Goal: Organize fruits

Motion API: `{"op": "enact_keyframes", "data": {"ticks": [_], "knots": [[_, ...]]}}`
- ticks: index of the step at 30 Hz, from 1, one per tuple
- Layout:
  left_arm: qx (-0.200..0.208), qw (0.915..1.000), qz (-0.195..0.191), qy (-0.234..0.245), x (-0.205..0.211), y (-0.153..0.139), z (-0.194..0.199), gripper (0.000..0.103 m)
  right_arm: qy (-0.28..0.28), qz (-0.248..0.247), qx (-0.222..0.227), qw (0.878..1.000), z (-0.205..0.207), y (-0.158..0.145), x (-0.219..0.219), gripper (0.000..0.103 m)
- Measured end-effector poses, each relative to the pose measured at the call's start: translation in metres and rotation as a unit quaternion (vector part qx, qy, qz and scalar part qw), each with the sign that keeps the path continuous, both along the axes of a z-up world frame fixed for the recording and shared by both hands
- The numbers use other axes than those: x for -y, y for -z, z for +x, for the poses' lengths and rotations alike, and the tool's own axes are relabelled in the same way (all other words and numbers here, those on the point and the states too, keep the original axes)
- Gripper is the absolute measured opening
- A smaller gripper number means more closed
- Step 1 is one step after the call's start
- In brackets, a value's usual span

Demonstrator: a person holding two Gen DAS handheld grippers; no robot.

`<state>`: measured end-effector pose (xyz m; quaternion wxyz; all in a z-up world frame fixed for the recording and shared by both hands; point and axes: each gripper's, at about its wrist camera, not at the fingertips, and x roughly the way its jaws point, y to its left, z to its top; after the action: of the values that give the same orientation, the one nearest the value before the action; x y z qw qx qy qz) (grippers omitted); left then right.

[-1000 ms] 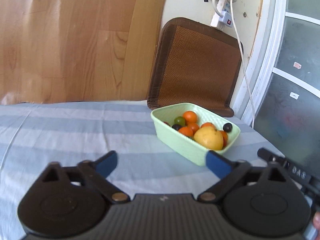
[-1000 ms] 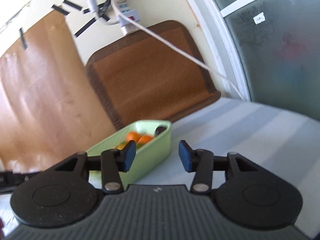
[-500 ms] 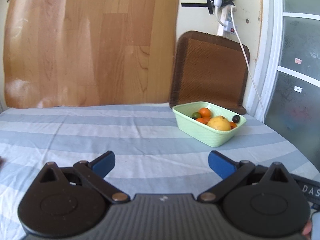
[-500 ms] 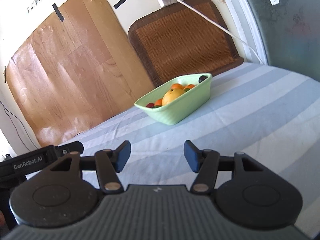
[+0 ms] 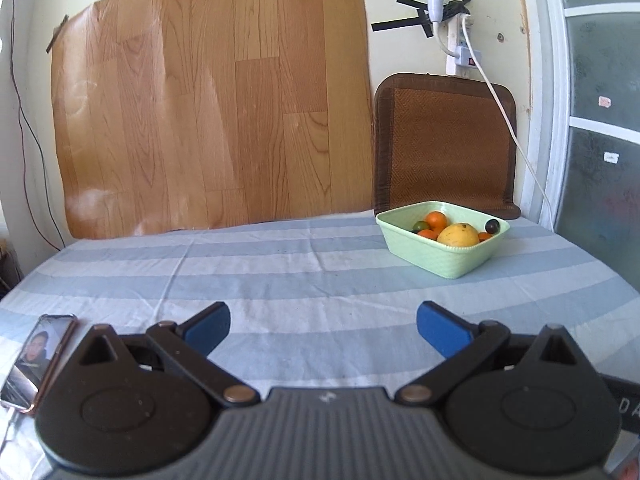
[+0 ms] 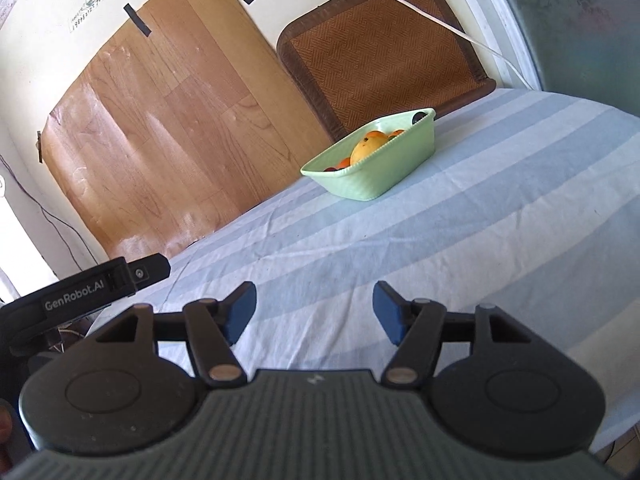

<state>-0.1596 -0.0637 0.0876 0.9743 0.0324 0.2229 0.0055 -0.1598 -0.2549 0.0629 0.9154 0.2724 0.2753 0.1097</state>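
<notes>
While both stand empty, fruit bowl (image 5: 444,256) well beyond left hand-held gripper (image 5: 323,326), right hand-held gripper (image 6: 314,312) opening

A: Where's the tray (image 5: 448,258)?
B: On the counter (image 5: 304,264), far right, just before the mat (image 5: 444,140) leaning on the wall.
A: And the fruits (image 5: 458,235)?
B: All in the tray.
A: Anything left?
B: A phone (image 5: 34,360) at the counter's near left edge; a wall panel (image 5: 212,112) behind, left of the mat.
</notes>
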Motion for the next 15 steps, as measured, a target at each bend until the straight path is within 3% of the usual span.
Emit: {"op": "enact_keyframes", "data": {"ticks": [6,15], "knots": [[-0.001,0.9990,0.043,-0.010,0.0049,0.0069,-0.0081,0.103,-0.002,0.013,-0.006,1.000,0.0047,0.0037,-0.0031,0.068],[-0.003,0.9987,0.048,-0.015,0.0059,0.0106,-0.0079,0.103,-0.005,-0.008,-0.001,1.000,0.0037,0.0020,-0.0040,0.068]]}}
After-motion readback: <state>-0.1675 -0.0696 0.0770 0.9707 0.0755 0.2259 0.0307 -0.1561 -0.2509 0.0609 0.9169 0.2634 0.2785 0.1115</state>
